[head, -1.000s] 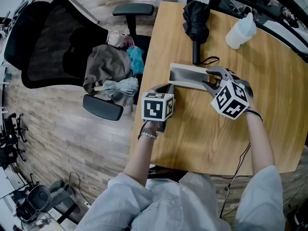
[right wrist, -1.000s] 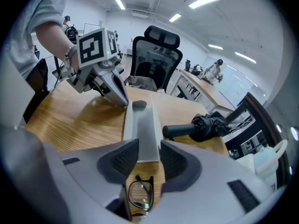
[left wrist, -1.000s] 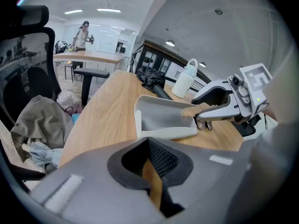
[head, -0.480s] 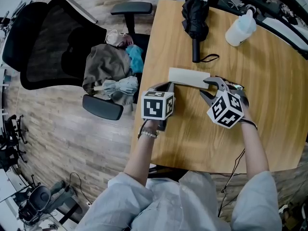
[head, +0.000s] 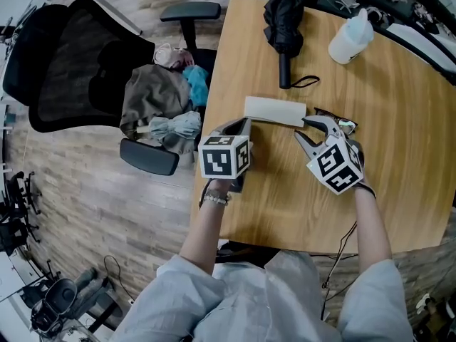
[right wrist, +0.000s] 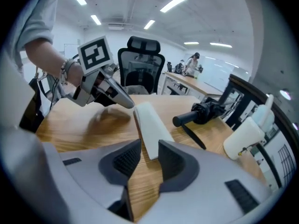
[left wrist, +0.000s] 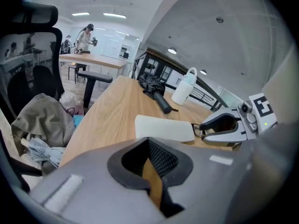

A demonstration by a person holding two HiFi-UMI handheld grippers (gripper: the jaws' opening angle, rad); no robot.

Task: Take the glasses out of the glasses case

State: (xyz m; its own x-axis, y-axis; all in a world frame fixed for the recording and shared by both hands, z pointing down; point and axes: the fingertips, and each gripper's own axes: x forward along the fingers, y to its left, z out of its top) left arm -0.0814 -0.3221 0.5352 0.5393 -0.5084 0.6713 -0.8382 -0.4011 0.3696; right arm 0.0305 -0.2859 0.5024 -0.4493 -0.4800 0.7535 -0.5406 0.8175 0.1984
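Observation:
The white glasses case (head: 274, 110) lies closed on the wooden table (head: 399, 191). Black-framed glasses (head: 340, 125) rest on the wood just past its right end, beside my right gripper (head: 308, 132). That gripper's jaws are open and have just been closing a little, with nothing between them; in the right gripper view the case (right wrist: 149, 127) lies just ahead of the gripper (right wrist: 142, 164). My left gripper (head: 241, 128) hovers near the case's left end, apart from it, with a narrow empty gap between its jaws (left wrist: 152, 171). The left gripper view shows the case (left wrist: 163, 127) and the glasses (left wrist: 198, 130).
A folded black umbrella (head: 283, 27) and a white bottle (head: 349, 41) lie at the table's far side. An office chair (head: 78, 63) piled with clothes (head: 160, 98) stands off the table's left edge. Bare wood lies in front of both grippers.
The case stood open a second ago and is now closed. My right gripper drew back toward me and rolled. The glasses now show on the table beside it.

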